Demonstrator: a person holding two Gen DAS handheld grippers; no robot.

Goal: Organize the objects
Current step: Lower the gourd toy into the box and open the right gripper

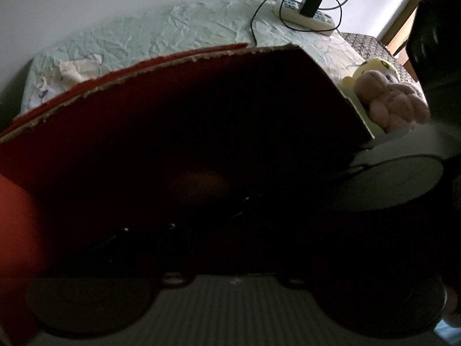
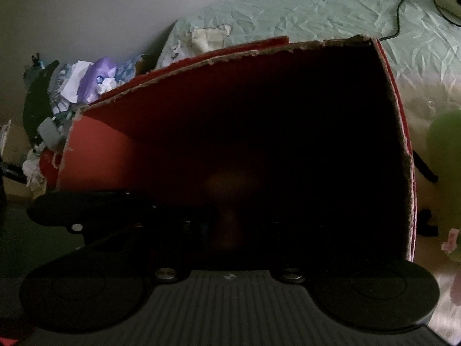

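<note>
Left wrist view: a red box (image 1: pixel 201 92) fills the foreground on the bed (image 1: pixel 178 28), blocking both grippers' fingers, their state indiscernible; plush toys (image 1: pixel 389 98) and a power strip (image 1: pixel 305 14) lie beyond.

— What's in front of you?

— A red cardboard box with ragged, torn top edges (image 2: pixel 184 132), open at the top and standing upright on the bed. Its inside is too dark for me to make anything out.

— Anything else nearby?

— A pink plush toy (image 1: pixel 389 101) lies just past the box's right corner, a yellow plush toy (image 1: pixel 371 67) touching it.
</note>
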